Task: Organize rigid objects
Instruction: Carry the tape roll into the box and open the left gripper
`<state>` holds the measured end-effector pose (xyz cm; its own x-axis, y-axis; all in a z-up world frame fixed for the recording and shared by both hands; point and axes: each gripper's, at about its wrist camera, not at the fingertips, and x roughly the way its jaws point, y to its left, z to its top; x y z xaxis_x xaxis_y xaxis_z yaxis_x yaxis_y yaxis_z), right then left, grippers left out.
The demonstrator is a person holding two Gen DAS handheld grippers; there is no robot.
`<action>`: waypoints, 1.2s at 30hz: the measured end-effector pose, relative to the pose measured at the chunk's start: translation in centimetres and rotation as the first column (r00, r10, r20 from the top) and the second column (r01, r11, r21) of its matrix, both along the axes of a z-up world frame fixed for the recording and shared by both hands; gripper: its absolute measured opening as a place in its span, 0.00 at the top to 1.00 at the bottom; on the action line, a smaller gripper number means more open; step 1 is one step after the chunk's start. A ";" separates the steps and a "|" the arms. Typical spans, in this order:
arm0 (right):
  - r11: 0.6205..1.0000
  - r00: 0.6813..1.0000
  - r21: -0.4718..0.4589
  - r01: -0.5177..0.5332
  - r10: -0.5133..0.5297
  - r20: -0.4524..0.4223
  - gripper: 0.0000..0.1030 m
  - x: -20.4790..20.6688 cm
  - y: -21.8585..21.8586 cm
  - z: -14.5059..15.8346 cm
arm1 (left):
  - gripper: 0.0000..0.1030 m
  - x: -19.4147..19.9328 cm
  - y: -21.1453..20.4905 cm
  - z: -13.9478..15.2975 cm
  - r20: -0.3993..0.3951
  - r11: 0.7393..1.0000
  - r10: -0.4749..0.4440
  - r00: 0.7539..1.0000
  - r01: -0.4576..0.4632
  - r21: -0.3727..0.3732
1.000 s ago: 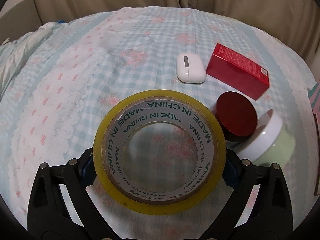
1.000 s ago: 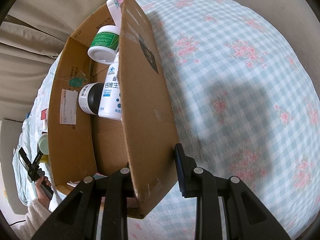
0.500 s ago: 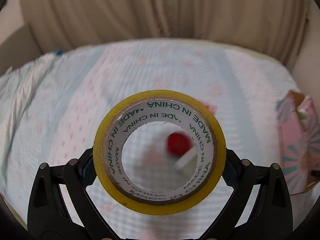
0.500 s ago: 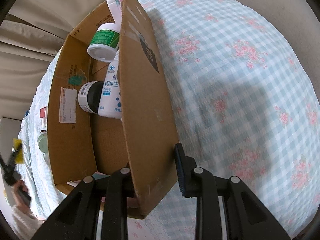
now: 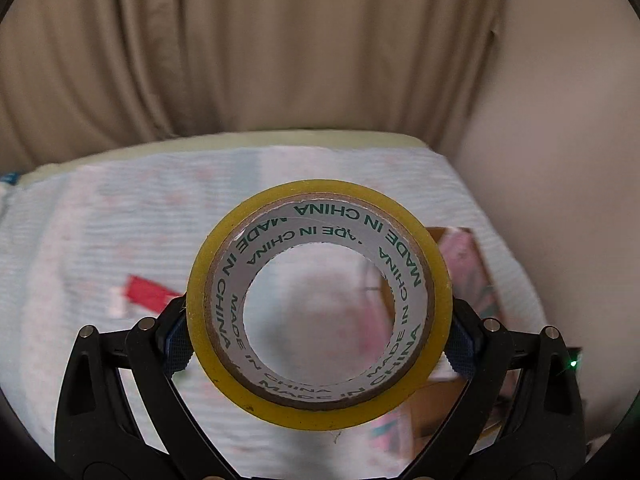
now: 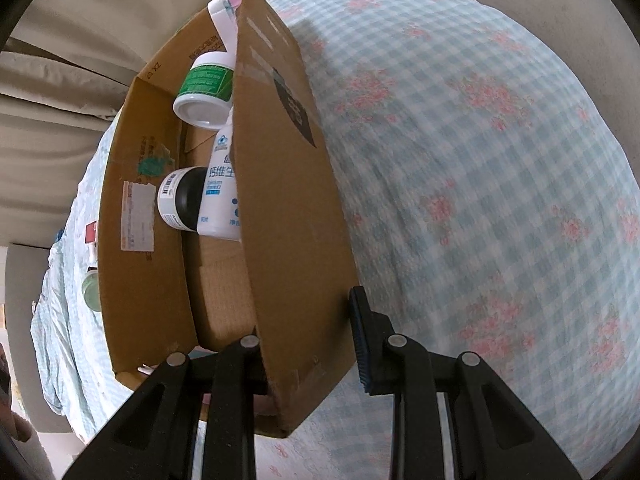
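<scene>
My left gripper [image 5: 319, 344] is shut on a yellow roll of packing tape [image 5: 320, 408] and holds it in the air above the bed. Behind the roll, at the right, part of the cardboard box [image 5: 460, 256] shows, blurred. In the right wrist view my right gripper [image 6: 306, 340] grips the near wall of the cardboard box [image 6: 292, 208], one finger inside, one outside. The box holds a white jar with a green label [image 6: 206, 90], a white bottle with blue print [image 6: 220, 192] and a dark jar [image 6: 180, 200].
A red box [image 5: 146, 294] lies blurred on the checked floral bedspread [image 5: 120, 220] at the left. A pale green jar [image 6: 91, 290] and a red item [image 6: 92, 232] lie beyond the box. Beige curtains [image 5: 240, 48] hang behind the bed.
My left gripper has lifted the tape roll and swung right: the jars and earbud case have left its view and the box has come in. The right gripper still holds the box wall.
</scene>
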<state>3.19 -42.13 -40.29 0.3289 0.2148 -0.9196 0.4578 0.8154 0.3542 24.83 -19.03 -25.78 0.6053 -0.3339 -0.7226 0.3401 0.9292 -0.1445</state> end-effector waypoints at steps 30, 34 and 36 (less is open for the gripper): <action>1.000 1.000 0.005 -0.014 0.014 -0.003 0.76 0.3 0.0 0.1 | 0.00 -4.1 -16.3 -14.0 -0.270 0.977 -0.152 0.951 0.186 0.105; 1.000 1.000 0.010 -0.013 0.013 -0.001 0.75 0.3 0.0 0.0 | 0.00 -3.9 -16.1 -12.8 -0.263 0.978 -0.151 0.953 0.183 0.101; 1.000 1.000 0.010 -0.014 0.014 -0.001 0.75 0.3 -0.1 0.0 | 0.00 -3.9 -16.0 -12.3 -0.261 0.977 -0.156 0.953 0.187 0.098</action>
